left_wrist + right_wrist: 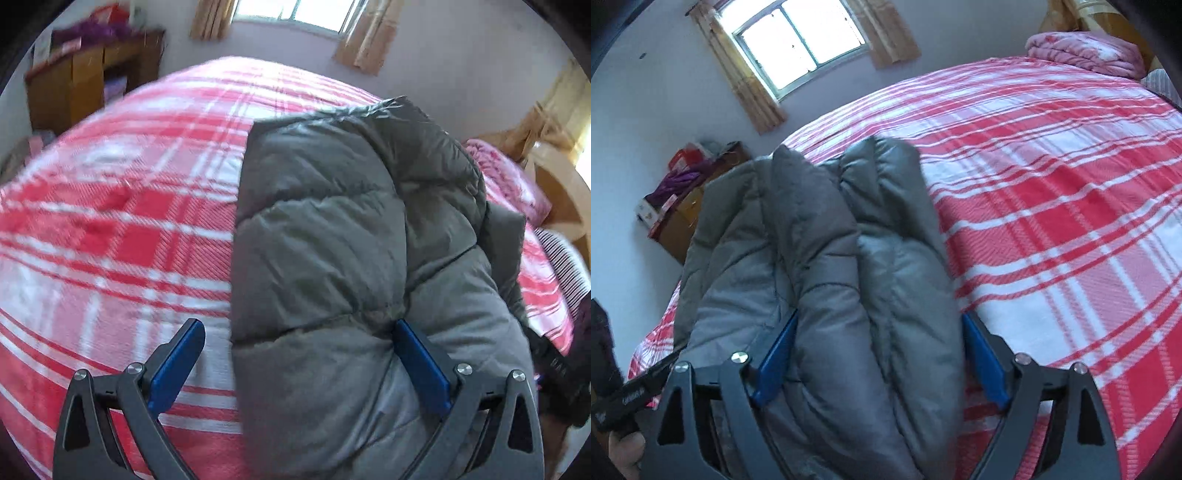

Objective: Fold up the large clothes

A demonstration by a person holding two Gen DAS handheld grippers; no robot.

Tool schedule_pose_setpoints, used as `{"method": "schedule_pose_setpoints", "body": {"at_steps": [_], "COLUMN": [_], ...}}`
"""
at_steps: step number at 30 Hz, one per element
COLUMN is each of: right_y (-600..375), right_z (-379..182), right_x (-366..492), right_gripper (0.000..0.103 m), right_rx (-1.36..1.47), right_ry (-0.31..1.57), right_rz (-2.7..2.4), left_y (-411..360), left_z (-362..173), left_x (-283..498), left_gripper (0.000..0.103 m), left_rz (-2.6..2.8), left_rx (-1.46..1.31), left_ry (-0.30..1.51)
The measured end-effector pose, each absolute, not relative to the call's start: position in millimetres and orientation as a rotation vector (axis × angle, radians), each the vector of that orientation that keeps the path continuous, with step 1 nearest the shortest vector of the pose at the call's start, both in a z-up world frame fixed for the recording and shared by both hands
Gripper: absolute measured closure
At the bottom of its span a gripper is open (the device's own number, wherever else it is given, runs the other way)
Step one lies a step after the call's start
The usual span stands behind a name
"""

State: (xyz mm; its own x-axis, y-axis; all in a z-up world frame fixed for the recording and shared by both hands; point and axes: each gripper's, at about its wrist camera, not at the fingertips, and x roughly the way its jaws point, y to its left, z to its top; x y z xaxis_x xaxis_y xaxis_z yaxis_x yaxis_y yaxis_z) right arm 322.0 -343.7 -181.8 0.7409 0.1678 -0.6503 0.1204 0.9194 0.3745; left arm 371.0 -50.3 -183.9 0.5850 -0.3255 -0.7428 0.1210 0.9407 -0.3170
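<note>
Left claw [299,354], seen at 6 o'clock in its own view: blue fingers [177,365] spread wide, one over the plaid bedspread [110,221], the other sunk into a crease of the grey puffer jacket [332,240]; the pads do not clamp the cloth. Right claw [879,354], also at 6 o'clock in its view: jaws stand wide with two padded folds of the jacket [849,277] bulging between them (whether the pads press the cloth or merely flank it cannot be told).

The jacket lies folded lengthwise on the bed, running from 6 o'clock towards 12 o'clock in both views, its far end near the bed's edge below the window [798,37]. Red-and-white bedspread fills 9 o'clock in the left view and 3 o'clock in the right view. Pink quilt [1086,51] sits at 1 o'clock in the right view. Wooden cabinet [85,85] stands at 10 o'clock in the left view.
</note>
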Motion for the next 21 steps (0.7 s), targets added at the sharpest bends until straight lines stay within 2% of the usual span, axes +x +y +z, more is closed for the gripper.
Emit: {"method": "schedule_pose_setpoints", "body": {"at_steps": [8, 14, 21], "right_y": [-342, -338, -339], "right_z": [-185, -185, -187], "right_x": [328, 325, 330], "right_gripper": [0.017, 0.029, 0.028], "right_rx": [0.419, 0.407, 0.413], "right_ry": [0.738, 0.742, 0.761], "right_rz": [0.122, 0.164, 0.140], "left_y": [-53, -70, -71], "left_z": [-186, -183, -186], "left_x": [380, 383, 384], "left_gripper": [0.001, 0.001, 0.001], "left_rz": [-0.294, -0.291, -0.299], "left_rx": [-0.213, -0.163, -0.157], "left_ry": [0.894, 0.865, 0.874]}}
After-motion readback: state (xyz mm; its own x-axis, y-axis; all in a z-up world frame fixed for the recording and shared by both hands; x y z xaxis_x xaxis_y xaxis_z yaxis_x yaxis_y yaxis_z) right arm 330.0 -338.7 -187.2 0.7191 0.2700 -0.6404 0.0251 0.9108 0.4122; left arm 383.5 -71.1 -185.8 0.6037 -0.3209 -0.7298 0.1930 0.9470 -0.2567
